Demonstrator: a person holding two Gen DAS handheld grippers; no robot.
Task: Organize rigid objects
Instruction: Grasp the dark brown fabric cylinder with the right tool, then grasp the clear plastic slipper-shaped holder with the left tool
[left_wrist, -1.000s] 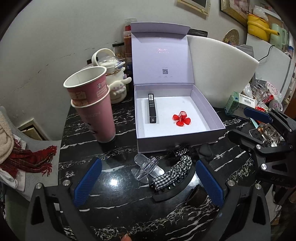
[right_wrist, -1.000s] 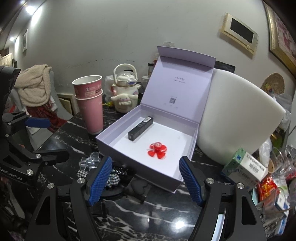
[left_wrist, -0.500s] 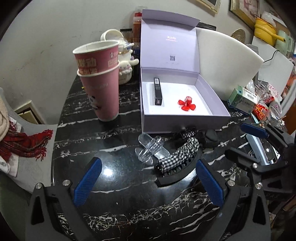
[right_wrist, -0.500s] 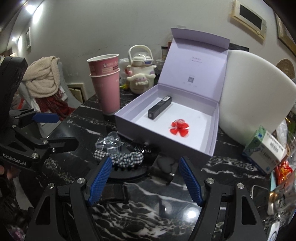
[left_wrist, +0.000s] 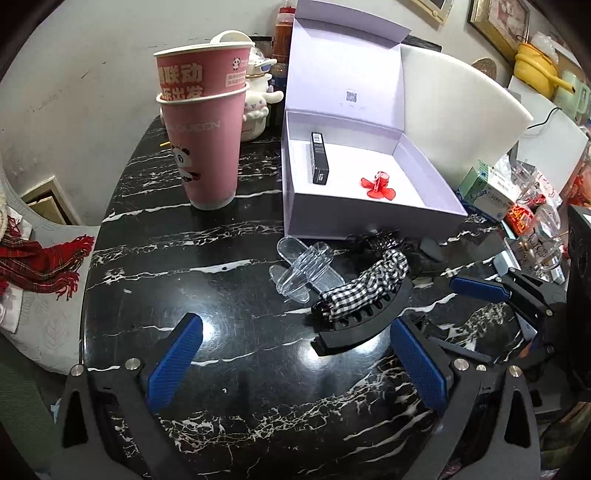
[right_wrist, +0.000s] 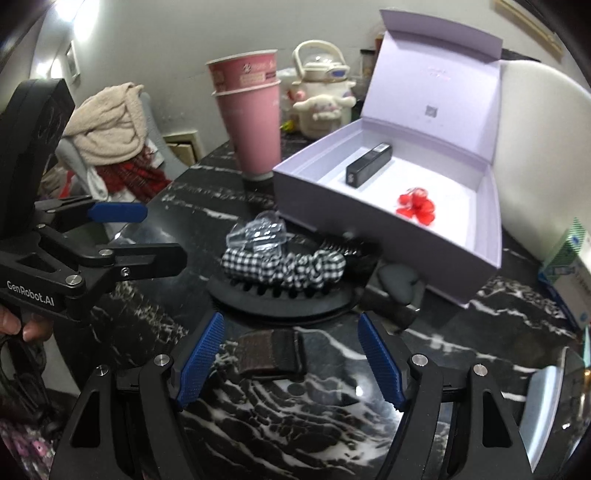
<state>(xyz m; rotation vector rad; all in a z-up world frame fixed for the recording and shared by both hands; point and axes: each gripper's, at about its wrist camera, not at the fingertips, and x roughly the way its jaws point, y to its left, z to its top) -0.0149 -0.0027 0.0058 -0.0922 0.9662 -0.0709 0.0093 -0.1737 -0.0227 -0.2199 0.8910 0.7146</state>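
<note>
An open lilac box (left_wrist: 369, 221) holds a black tube (left_wrist: 319, 162) and a red clip (left_wrist: 378, 184). In front of it on the black marble table lie a clear hair clip (left_wrist: 303, 267), a checkered fabric band (left_wrist: 365, 284) draped over a black curved comb (left_wrist: 364, 326), a black claw clip (left_wrist: 380, 240) and a black heart-shaped piece (right_wrist: 399, 280). My left gripper (left_wrist: 295, 363) hangs open just short of the clear clip and the comb. My right gripper (right_wrist: 291, 360) is open, with a dark brown strap (right_wrist: 271, 354) lying on the table between its fingers, untouched.
Two stacked pink paper cups (left_wrist: 203, 129) stand left of the box, a cream teapot (right_wrist: 321, 96) behind them. A white curved board (left_wrist: 461, 110) leans behind the box. Small cartons and wrapped clutter (left_wrist: 491, 192) crowd the right edge. A chair with clothes (right_wrist: 110, 129) is at the left.
Both grippers have come down and closer to the items in front of the box. The right view has tipped downward, bringing the brown strap between its fingers. Both stay open.
</note>
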